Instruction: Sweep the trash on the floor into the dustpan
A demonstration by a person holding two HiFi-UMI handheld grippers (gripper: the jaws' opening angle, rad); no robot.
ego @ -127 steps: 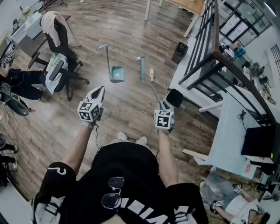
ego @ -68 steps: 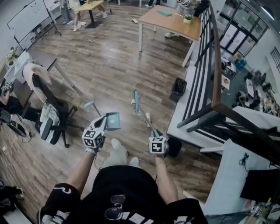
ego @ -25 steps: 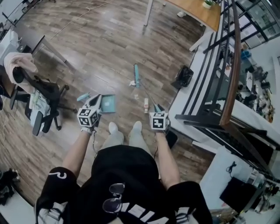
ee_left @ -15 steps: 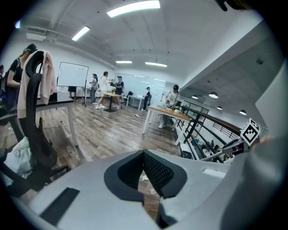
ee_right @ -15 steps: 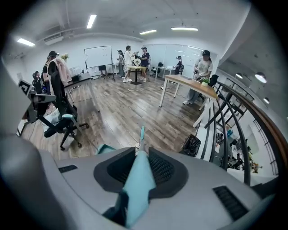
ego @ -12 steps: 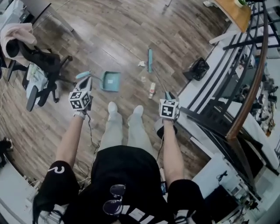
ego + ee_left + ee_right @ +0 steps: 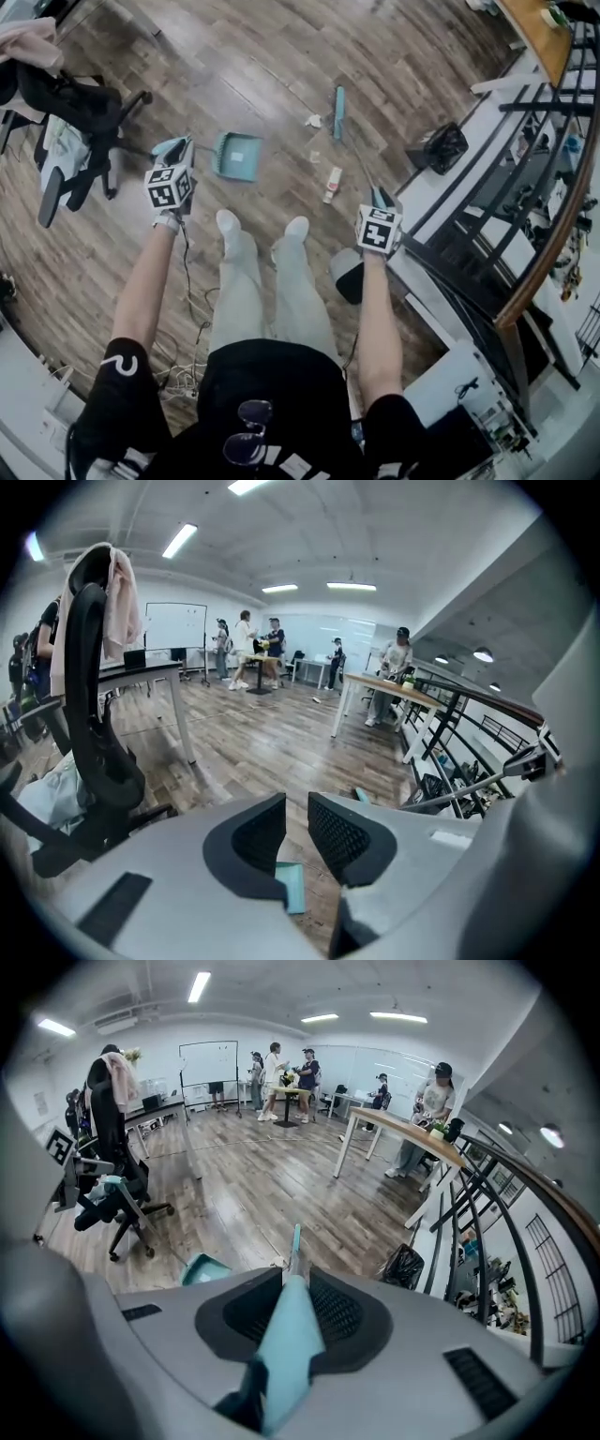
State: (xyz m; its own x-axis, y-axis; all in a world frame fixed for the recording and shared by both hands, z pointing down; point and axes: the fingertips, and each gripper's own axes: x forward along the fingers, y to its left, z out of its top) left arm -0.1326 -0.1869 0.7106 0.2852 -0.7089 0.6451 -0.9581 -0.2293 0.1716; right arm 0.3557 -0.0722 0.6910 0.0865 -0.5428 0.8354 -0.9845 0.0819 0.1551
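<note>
A teal dustpan rests on the wood floor ahead of my feet, its thin handle leaning left. My left gripper is shut on that handle. In the left gripper view the jaws stand a narrow gap apart, with a teal part of the dustpan below them. My right gripper is shut on the broom handle, which runs forward to the broom head. Between pan and broom lie crumpled paper, a small scrap and a white bottle.
An office chair with clothes on it stands at the left. On the right are a black bin, a white raised platform and a dark railing. A cable trails on the floor by my left leg. People stand far off.
The head view has shifted, so dustpan, broom and trash sit higher in the picture. My arms have spread wider apart. Both grippers keep their hold.
</note>
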